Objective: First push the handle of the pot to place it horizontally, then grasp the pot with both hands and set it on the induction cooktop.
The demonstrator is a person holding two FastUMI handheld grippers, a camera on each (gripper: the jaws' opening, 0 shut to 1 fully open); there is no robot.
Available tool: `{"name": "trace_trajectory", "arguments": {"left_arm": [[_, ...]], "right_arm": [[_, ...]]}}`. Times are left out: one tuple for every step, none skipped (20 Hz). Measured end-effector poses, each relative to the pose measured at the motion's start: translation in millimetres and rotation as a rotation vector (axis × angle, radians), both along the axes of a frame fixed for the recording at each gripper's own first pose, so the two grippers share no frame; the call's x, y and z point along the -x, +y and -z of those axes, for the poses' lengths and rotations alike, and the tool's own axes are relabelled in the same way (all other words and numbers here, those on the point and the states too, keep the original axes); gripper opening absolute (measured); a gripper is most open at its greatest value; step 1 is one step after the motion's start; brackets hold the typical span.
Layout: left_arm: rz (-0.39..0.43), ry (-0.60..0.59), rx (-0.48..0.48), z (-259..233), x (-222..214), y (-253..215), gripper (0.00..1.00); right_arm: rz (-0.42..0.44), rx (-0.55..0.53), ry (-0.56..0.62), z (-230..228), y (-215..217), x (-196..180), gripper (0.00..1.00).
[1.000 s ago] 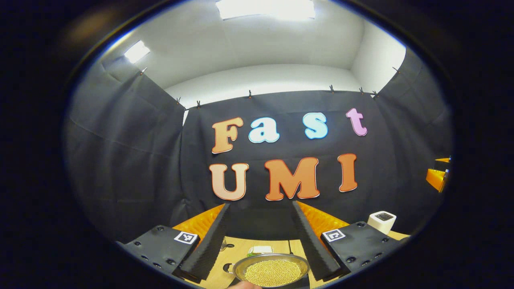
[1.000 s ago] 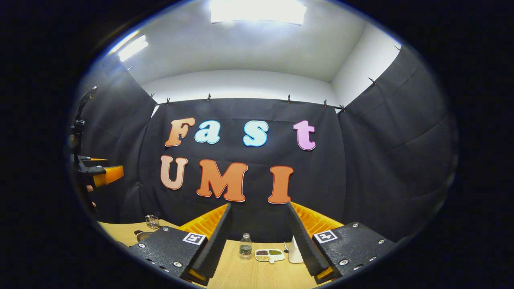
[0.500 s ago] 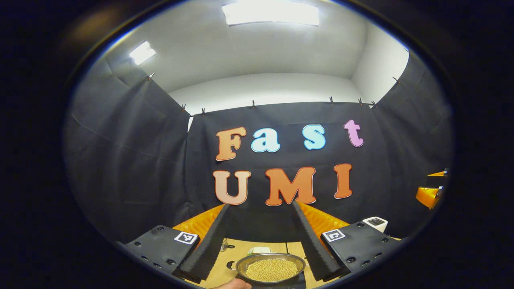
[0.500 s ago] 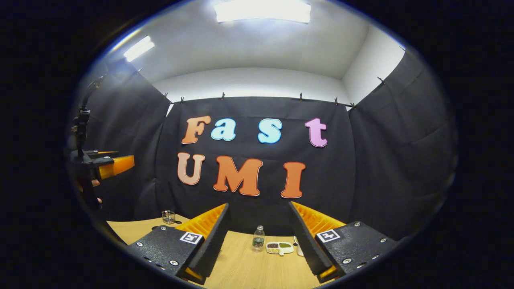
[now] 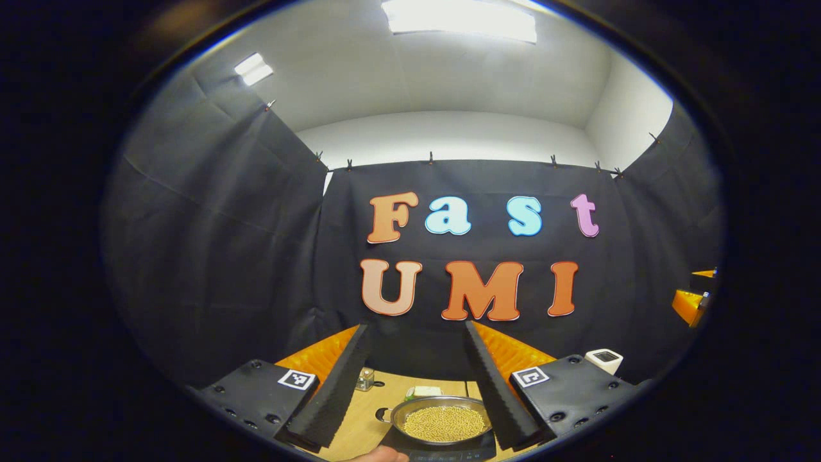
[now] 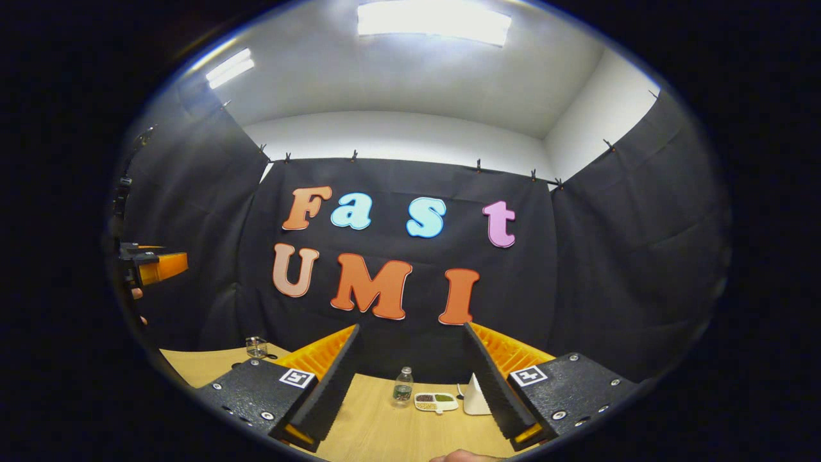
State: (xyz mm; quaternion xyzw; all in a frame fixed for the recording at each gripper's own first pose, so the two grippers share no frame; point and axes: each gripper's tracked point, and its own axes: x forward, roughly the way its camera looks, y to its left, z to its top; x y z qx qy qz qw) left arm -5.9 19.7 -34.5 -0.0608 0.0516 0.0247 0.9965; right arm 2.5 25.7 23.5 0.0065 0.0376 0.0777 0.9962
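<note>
In the left gripper view a shallow metal pot (image 5: 442,420) of yellow beans rests on the black induction cooktop (image 5: 449,451), low down between my fingers. A small handle (image 5: 387,415) sticks out on the pot's left side. My left gripper (image 5: 415,327) is open and raised above the pot, holding nothing. My right gripper (image 6: 411,327) is open too, above the wooden table (image 6: 378,430), with nothing between its fingers. The right gripper (image 5: 693,301) also shows at the right edge of the left gripper view. In the right gripper view the left gripper (image 6: 151,266) shows at the left edge.
Behind the pot stand a small glass jar (image 5: 364,378), a white dish (image 5: 426,391) and a white box-shaped device (image 5: 603,360). Ahead of the right gripper are a small bottle (image 6: 402,387), a divided dish of beans (image 6: 436,402), a white object (image 6: 474,396) and a glass (image 6: 256,347).
The left gripper view has swung a little leftward and drawn back, so the pot sits higher and more cooktop shows. The right gripper view has shifted slightly. Both grippers stay open.
</note>
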Motion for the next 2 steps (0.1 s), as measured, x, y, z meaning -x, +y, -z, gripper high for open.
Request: {"name": "trace_trajectory", "arguments": {"left_arm": [[0.002,-0.001,-0.003,-1.2,0.6,1.1,0.96],[0.011,-0.003,0.002,-2.3,1.8,-1.4,0.96]], "right_arm": [[-0.009,-0.005,0.010,2.7,0.4,-2.3,0.95],[-0.011,-0.002,0.013,4.2,0.1,-3.5,0.95]]}}
